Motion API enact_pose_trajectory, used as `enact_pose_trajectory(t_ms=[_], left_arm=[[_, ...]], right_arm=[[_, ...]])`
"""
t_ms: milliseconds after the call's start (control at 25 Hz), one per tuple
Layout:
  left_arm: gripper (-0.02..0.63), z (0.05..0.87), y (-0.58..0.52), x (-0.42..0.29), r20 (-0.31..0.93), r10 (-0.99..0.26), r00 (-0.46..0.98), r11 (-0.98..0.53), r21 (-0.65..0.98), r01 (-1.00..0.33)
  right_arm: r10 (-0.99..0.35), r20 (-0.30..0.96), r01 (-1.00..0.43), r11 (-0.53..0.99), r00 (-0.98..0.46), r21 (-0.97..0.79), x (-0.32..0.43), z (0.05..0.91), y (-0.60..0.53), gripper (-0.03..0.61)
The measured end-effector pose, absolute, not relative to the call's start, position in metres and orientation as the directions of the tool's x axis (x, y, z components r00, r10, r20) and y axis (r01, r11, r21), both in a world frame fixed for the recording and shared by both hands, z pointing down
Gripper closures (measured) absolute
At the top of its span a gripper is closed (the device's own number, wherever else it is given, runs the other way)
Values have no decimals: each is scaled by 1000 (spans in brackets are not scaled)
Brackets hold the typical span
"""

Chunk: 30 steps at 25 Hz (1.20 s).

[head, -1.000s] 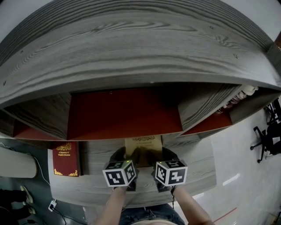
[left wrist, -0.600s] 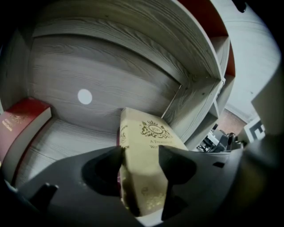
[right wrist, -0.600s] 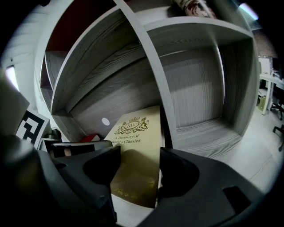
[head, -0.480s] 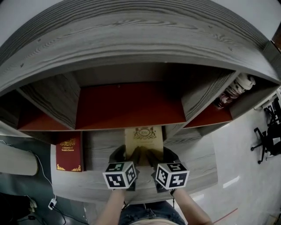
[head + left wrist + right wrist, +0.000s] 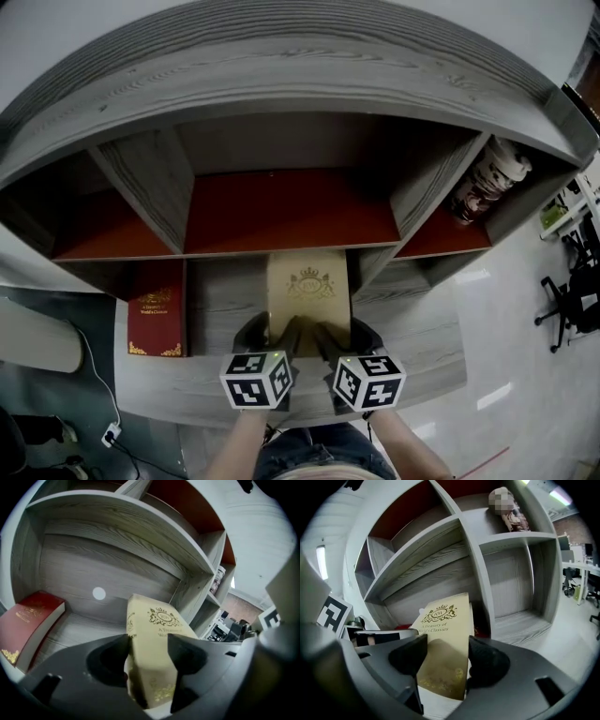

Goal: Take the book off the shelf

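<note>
On the lower level of the grey shelf point(image 5: 225, 298), the tan book point(image 5: 307, 281) shows its gold-crested cover, its near end toward the person. The left gripper point(image 5: 149, 645) and the right gripper point(image 5: 446, 654) each grip that near end side by side, jaws pressed against the book on both sides. A red book point(image 5: 157, 322) rests on the same level to the left, apart from it.

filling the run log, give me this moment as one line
left tool: shut on tan book | right tool: shut on tan book | red book: on shelf, untouched
</note>
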State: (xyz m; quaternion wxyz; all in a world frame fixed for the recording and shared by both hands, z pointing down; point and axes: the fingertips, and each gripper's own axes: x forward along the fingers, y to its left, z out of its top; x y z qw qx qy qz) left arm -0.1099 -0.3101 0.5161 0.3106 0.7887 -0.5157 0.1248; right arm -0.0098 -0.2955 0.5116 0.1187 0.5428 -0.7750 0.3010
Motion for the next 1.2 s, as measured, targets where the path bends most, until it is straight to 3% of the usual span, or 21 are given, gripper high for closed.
enact_pose_trajectory(t_ms=[1200], left_arm=[[359,474,-232,-135,418,-812,407,-304,293,-907]], right_arm=[[-835,390,-907,273,-389,-321,-34,473,-220,304]])
